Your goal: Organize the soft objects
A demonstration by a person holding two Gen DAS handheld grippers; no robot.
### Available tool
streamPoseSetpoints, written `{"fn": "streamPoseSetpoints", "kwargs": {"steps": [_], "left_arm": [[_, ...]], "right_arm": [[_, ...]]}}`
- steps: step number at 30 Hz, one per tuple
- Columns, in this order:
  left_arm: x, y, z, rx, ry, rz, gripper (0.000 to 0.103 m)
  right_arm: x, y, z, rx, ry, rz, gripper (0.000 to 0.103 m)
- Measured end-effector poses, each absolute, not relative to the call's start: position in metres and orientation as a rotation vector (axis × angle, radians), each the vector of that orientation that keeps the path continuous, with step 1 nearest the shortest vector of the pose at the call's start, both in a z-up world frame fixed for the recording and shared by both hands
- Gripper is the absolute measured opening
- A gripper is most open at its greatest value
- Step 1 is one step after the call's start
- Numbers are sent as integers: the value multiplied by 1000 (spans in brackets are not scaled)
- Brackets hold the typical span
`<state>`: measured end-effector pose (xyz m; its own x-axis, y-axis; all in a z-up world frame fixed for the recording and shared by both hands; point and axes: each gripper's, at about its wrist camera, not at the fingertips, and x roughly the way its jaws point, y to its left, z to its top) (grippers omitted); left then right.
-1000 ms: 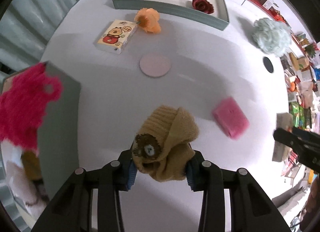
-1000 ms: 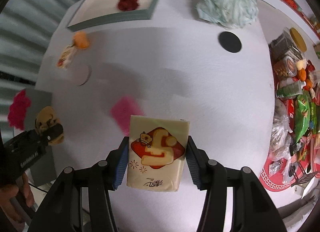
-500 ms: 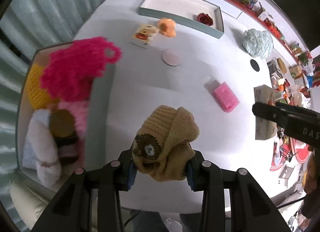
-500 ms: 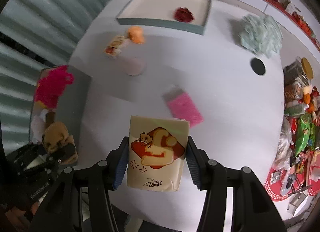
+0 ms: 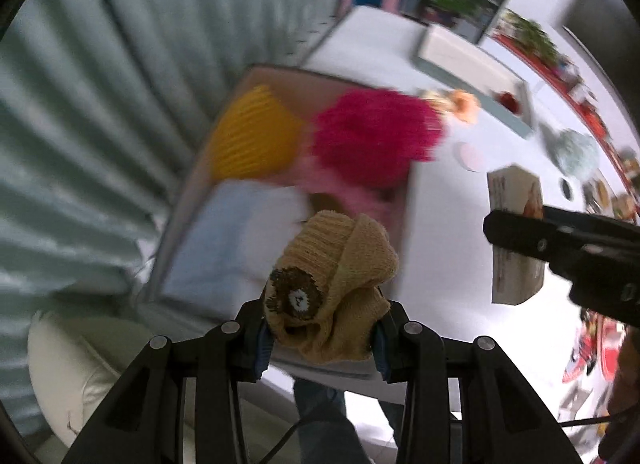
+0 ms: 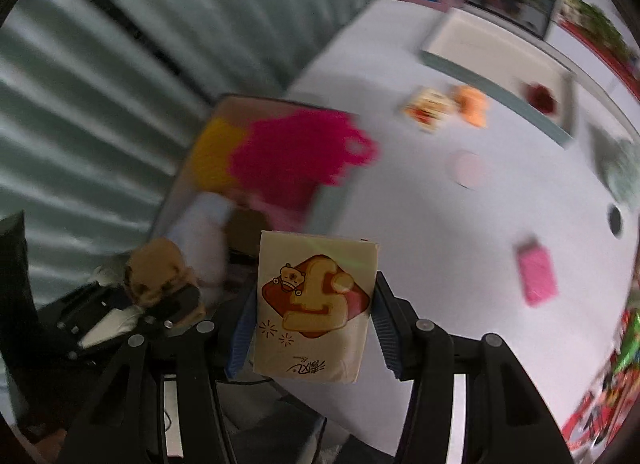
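Hat [image 5: 334,284], tan knit with a bear patch, is clamped in the left gripper [image 5: 320,338] above the bin [image 5: 192,192]; a tissue pack [image 6: 314,306] is clamped in the right gripper [image 6: 310,336] beside the bin.

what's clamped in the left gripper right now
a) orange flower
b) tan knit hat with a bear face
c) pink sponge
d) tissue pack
b: the left gripper is shut on the tan knit hat, its bear patch facing the camera; the tissue pack sits in the right gripper.
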<state>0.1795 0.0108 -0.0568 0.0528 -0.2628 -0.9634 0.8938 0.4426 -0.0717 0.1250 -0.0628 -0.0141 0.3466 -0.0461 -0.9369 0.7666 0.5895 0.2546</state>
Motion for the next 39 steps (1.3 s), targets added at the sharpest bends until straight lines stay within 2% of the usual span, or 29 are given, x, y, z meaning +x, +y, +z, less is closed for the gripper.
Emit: {"fn": "streamPoseSetpoints", "kwargs": {"steps": [2,3,5,6,7,11,13,14,19,21,22,28,39], "left_arm": [[193,13,-68,672,1222,-957,41],[197,12,-73,672,1227,-950,47],[205,11,-81,655,1239,-926,64],[208,11,-84,649,1246,-908,84],[209,10,-85,650,1248,-899,93],[206,9,-78,691,1166,-923,93],[206,9,-77,701,1151,-917,102],[207,10,-74,688,1147,-917,102],[214,16,-69,580,1213,-956,102],[213,13,-77,627,1273,-948,102],[212,12,-79,647,1265,-926,102],[208,12,-84,753,1217,-834,102],[224,21,-79,763,1185,-805,102]], "right_arm": [[152,-61,-20,788,1106,-564,57],[162,-60,-23,785,1112,-548,57],[186,-58,-34,783,1144,-487,64],[192,-58,-37,782,1151,-479,70],[199,-58,-41,774,1164,-480,83],[202,-59,-38,771,1178,-484,84],[198,-59,-33,770,1180,-496,86],[195,-59,-31,762,1186,-512,86],[187,-51,-13,728,1195,-539,88],[185,-49,-8,716,1193,-551,95],[185,-47,-5,707,1194,-562,103],[188,-48,-7,695,1224,-588,103],[198,-41,-6,654,1262,-622,103]]}}
